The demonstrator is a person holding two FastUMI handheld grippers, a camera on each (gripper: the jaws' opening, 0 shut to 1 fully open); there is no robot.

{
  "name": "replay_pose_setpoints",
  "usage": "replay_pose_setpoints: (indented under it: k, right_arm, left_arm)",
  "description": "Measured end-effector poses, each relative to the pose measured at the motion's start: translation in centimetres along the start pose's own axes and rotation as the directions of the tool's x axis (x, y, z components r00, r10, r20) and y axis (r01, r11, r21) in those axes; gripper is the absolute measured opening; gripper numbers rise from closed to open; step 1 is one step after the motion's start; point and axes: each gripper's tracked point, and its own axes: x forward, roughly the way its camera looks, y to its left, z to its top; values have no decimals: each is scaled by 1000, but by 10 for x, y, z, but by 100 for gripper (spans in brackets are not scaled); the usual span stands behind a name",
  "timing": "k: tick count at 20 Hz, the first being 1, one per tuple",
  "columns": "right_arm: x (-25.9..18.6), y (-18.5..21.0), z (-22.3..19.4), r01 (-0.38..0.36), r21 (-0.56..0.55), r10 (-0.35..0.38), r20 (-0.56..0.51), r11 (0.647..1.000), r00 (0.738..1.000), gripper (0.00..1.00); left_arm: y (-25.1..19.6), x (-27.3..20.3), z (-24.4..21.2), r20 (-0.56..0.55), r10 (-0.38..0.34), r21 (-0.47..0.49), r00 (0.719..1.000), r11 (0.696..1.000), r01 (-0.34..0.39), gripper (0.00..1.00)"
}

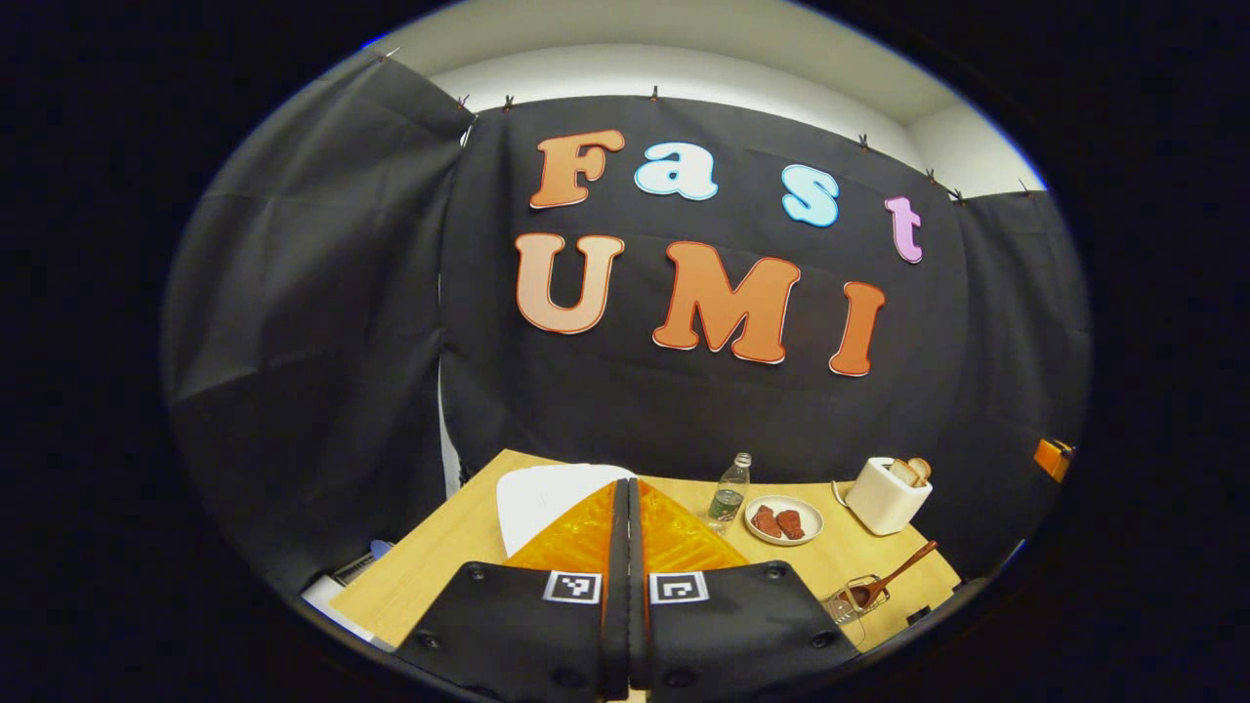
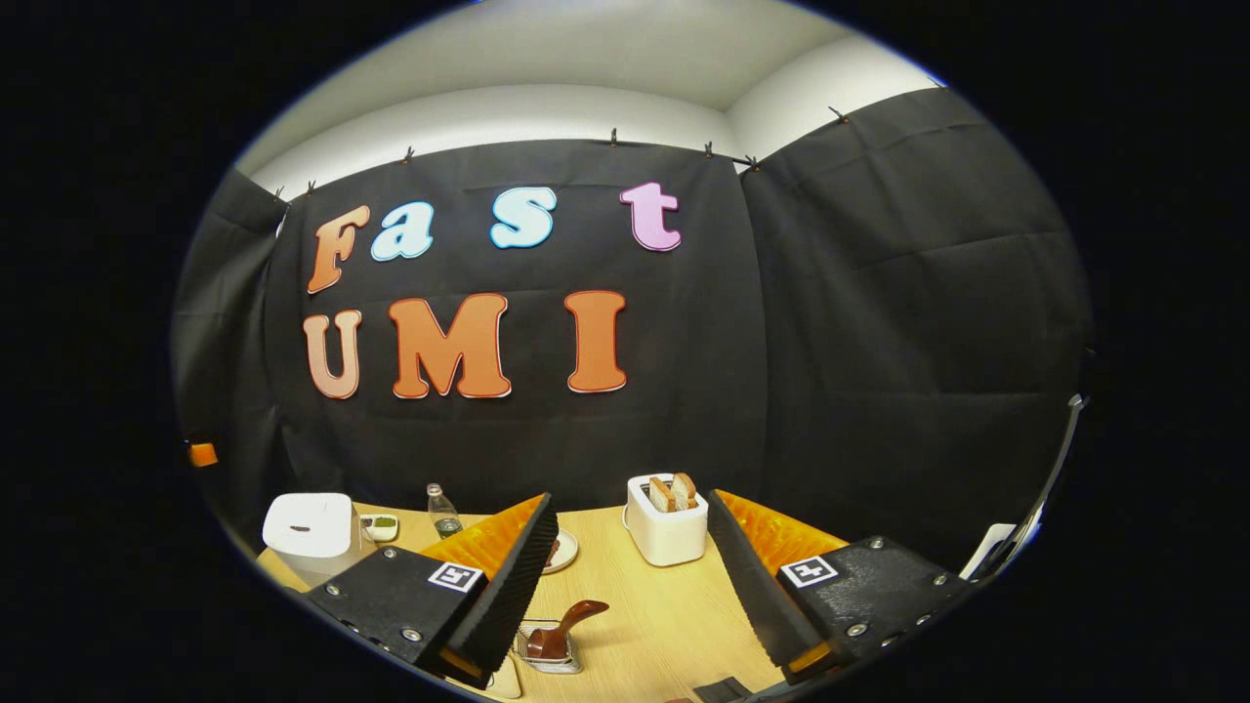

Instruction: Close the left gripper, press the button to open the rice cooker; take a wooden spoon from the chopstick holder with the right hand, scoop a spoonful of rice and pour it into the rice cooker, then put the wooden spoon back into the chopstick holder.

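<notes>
Cooker point(image 1: 547, 498) sits at the table's point(image 1: 459, 547) far left in the left gripper view: white, lid down, partly hidden behind the left gripper point(image 1: 626, 532). Its fingers are pressed together, nothing between them, tips just in front of the cooker; cannot tell if they touch it. Right of the fingers stands a bottle point(image 1: 729, 493), then a plate point(image 1: 783, 519) with two dark red pieces, then a white toaster point(image 1: 887, 495) with bread in the slots. Near the right edge a wire holder point(image 1: 852, 600) carries the wooden spoon point(image 1: 894, 576), handle tilted up to the right.

Right gripper view: right gripper point(image 2: 635, 576) has its fingers wide apart, holding nothing, above the table point(image 2: 664, 605). Holder point(image 2: 549, 646) is low between the fingers, close to the left one, with the spoon point(image 2: 566, 628) lying in it, handle pointing up-right. Toaster point(image 2: 666, 522) stands farther back between the fingers, two slices sticking out. Cooker point(image 2: 311, 535) is far left, lid closed. Beside it a small white dish point(image 2: 380, 527) with something green, then the bottle point(image 2: 444, 513). Plate point(image 2: 564, 552) edge peeks out behind the left finger.
</notes>
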Motion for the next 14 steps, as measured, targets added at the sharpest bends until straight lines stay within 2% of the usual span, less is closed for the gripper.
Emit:
replay_pose_setpoints:
  k: [2,6,9,14]
  right_arm:
    - [-1,-2,-2,5,-3,-5,-6,1000,1000,95]
    - [-2,-5,-7,13,-7,-13,-18,1000,1000,95]
    - [-3,-11,-11,26,-12,-26,-31,1000,999,95]
    - [-6,-24,-26,63,-29,-65,-64,998,996,95]
  left_arm:
    - [1,14,-6,-16,-5,22,1000,1000,6,5]
    - [-10,50,-20,-76,-62,-28,995,998,60,5]
    - [-5,80,-39,-127,-44,11,991,999,45,4]
    - [-10,122,-69,-199,-58,39,978,997,67,5]
